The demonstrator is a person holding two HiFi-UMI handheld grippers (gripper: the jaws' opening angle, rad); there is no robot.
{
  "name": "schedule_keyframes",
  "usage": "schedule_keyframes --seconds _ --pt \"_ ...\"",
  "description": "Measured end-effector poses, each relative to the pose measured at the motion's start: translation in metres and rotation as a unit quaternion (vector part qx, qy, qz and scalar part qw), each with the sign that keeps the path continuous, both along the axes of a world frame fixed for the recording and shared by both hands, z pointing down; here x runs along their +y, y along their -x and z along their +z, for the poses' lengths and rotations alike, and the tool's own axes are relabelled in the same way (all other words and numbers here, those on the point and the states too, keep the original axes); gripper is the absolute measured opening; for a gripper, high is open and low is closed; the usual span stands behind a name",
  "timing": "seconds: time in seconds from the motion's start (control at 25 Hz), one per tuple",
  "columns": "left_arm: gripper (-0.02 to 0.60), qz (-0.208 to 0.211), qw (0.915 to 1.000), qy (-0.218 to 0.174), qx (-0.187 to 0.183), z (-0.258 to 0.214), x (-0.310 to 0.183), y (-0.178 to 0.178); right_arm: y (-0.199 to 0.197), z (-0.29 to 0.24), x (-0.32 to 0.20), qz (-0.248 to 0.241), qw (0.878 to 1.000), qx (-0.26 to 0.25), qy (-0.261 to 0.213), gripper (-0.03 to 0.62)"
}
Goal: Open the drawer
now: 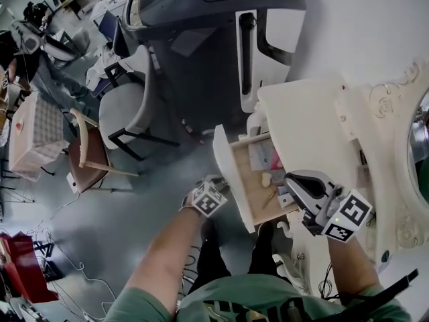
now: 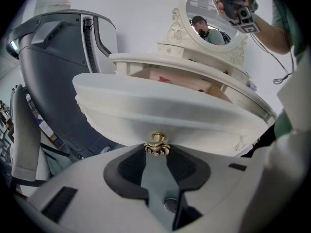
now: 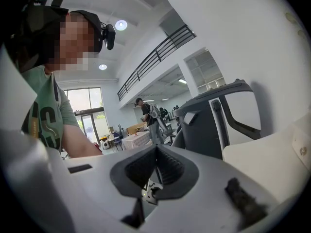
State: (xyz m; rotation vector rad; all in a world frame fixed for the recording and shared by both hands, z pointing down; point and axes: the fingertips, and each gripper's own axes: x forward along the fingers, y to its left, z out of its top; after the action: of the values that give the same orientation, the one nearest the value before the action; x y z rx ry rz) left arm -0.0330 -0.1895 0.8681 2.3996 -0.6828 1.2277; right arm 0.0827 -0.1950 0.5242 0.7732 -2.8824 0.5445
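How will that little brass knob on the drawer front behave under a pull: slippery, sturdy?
The brass knob looks small, rounded and polished, so it may slip from the left hand-held gripper. It seems to be rigid metal, unlikely to bend. The drawer already stands open, so it probably slides easily.

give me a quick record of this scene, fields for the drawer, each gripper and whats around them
drawer: pulled out of the white dressing table, small items visible inside
left gripper: jaws closed on the gold knob on the drawer front
right gripper: jaws together, nothing between them, held over the table beside the drawer
mirror: oval, ornate white frame, stands on the table
background: grey machine and a chair on the floor
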Motion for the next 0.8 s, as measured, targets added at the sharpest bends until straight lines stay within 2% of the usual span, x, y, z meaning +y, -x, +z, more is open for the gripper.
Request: schedule_keyframes --seconds 0.44,0.68,0.8 --pt "0.137 -0.006 0.9999 -0.004 0.008 -0.001 0.002 0.014 0.017 0.000 -0.001 -0.007 1.000 0.000 0.001 0.012" --pt "0.137 -0.023 0.9996 -0.002 0.019 -0.004 0.005 0.014 0.019 0.001 0.000 -0.007 1.000 0.004 0.005 0.012" --pt "0.137 -0.013 0.9998 -0.004 0.016 -0.003 0.004 0.014 0.017 0.003 -0.001 -0.006 1.000 0.005 0.008 0.012"
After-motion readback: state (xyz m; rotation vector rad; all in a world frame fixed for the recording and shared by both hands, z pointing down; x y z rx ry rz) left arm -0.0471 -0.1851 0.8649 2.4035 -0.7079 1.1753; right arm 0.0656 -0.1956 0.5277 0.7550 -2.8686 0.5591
